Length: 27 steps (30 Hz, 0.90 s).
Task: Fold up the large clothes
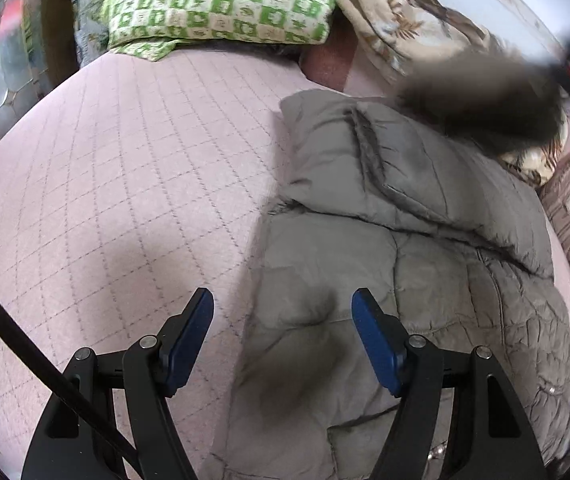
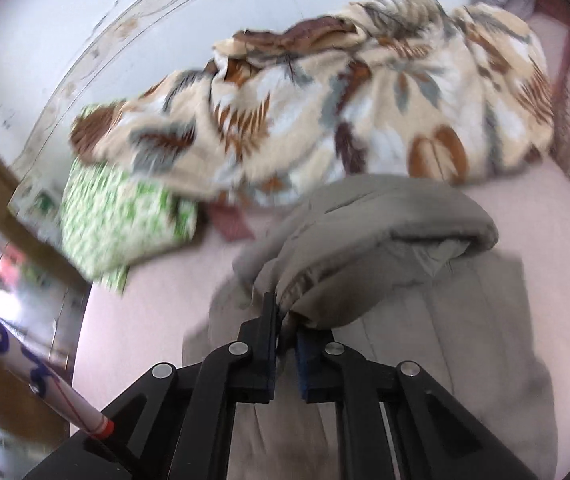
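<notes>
The right gripper point(image 2: 285, 320), clamped on what is probably the coat's point(image 1: 405, 240) hood point(image 2: 365, 240), is folding it over, while the left gripper point(image 1: 283, 300), jaws apart, is waiting to pin the hem.

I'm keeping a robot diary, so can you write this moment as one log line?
left gripper: open, above grey puffer coat | right gripper: shut on coat fold, lifted | surface: pink bed

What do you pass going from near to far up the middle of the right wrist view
Right gripper, shut on a fold of the grey padded coat → pink bed cover → leaf-print blanket → white wall.
</notes>
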Motion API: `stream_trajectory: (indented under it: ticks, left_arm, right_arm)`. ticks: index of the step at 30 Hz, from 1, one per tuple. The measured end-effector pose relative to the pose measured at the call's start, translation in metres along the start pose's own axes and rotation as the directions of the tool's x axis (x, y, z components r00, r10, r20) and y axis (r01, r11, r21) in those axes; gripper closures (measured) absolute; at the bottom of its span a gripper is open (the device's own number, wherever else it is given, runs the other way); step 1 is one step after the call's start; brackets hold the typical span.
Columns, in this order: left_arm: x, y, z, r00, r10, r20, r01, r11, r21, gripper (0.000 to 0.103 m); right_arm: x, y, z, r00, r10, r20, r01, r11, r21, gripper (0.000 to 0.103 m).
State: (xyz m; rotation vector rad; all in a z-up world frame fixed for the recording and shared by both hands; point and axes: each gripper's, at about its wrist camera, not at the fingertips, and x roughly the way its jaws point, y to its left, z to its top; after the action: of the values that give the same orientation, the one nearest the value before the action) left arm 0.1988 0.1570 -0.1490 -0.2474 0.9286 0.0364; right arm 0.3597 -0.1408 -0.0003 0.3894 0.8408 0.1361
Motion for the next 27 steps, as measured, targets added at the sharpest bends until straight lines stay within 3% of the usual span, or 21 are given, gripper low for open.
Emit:
stream_trajectory:
  ticks: [4, 8, 9, 15, 18, 22, 23, 25, 26, 27]
  left_arm:
    - [-0.009, 0.014, 0.001, 1.000, -0.007, 0.020, 0.008, 0.999, -0.046, 0.032]
    - [-0.013, 0.017, 0.002, 0.999, 0.018, 0.044, -0.015, 0.998, -0.063, 0.032]
    - [-0.013, 0.017, 0.002, 0.999, 0.026, 0.048, -0.023, 0.998, -0.063, 0.032]
    - [-0.010, 0.014, 0.003, 0.998, 0.045, 0.048, -0.042, 0.998, -0.056, 0.032]
    - [-0.012, 0.017, 0.002, 0.997, 0.059, 0.050, -0.056, 0.997, -0.058, 0.032]
    - [-0.016, 0.024, 0.003, 0.998, 0.033, 0.047, -0.029, 0.996, -0.081, 0.032]
    - [-0.017, 0.025, 0.003, 0.998, 0.030, 0.047, -0.025, 0.996, -0.089, 0.032]
    - [-0.018, 0.026, 0.003, 0.999, 0.017, 0.044, -0.013, 0.995, -0.099, 0.032]
    - [-0.018, 0.025, 0.003, 0.999, 0.013, 0.041, -0.009, 0.995, -0.099, 0.032]
    - [-0.018, 0.024, 0.003, 0.999, 0.012, 0.040, -0.008, 0.996, -0.093, 0.032]
  right_arm:
    - [-0.030, -0.028, -0.086, 0.998, 0.033, -0.061, -0.032, 0.999, 0.029, 0.095]
    - [-0.002, -0.058, -0.152, 0.987, 0.016, -0.158, -0.001, 0.996, 0.094, 0.097]
    - [0.011, -0.065, -0.160, 0.984, 0.002, -0.177, 0.019, 0.993, 0.117, 0.100]
    - [0.074, -0.094, -0.172, 0.968, -0.087, -0.237, 0.130, 0.976, 0.173, 0.101]
    - [0.050, -0.094, -0.176, 0.970, -0.063, -0.234, 0.107, 0.978, 0.178, 0.100]
    - [-0.005, -0.066, -0.166, 0.982, -0.135, -0.136, 0.133, 0.991, -0.023, 0.097]
    - [-0.014, -0.059, -0.159, 0.983, -0.152, -0.101, 0.147, 0.987, -0.057, 0.091]
    - [-0.024, -0.047, -0.137, 0.982, -0.186, -0.030, 0.182, 0.978, -0.100, 0.068]
    - [-0.023, -0.041, -0.127, 0.977, -0.212, 0.001, 0.211, 0.972, -0.106, 0.048]
    - [-0.018, -0.037, -0.115, 0.970, -0.242, 0.033, 0.244, 0.964, -0.104, 0.042]
